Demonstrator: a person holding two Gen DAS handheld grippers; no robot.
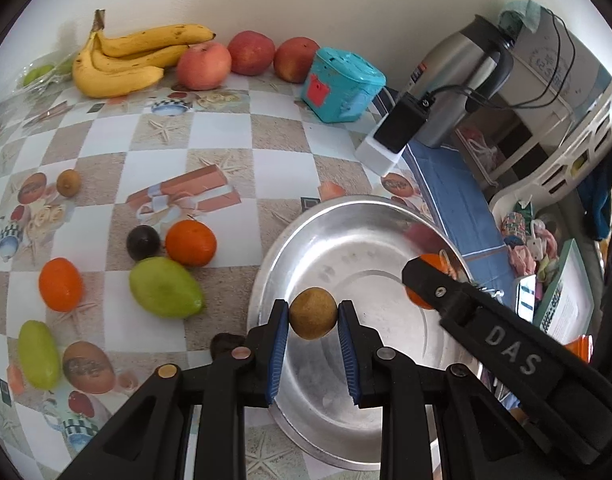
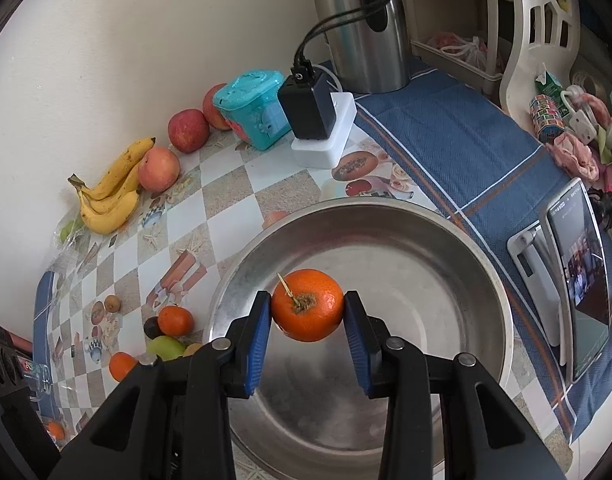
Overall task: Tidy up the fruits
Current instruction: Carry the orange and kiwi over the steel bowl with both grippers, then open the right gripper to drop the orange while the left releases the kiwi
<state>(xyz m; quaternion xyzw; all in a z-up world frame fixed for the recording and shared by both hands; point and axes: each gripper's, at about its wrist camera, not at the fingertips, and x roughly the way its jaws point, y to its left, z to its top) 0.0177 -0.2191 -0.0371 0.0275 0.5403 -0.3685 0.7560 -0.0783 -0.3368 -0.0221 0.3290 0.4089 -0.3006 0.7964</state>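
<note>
While both loads hang over the steel bowl (image 2: 458, 248):
left gripper (image 1: 313, 314): clamped on small brown fruit (image 1: 313, 312); lower, then release.
right gripper (image 2: 308, 306): clamped on orange (image 2: 308, 304); release apart from it.

The right gripper (image 2: 308, 308) holds a tangerine (image 2: 307, 305) between its blue jaws, above the steel bowl (image 2: 446, 240). Bananas (image 2: 109, 196) and apples (image 2: 158, 169) line the surface's wall edge.

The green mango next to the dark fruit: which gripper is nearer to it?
Left. The left gripper holds a brown fruit just beside the green mango; the right gripper is farther across the steel bowl.
</note>
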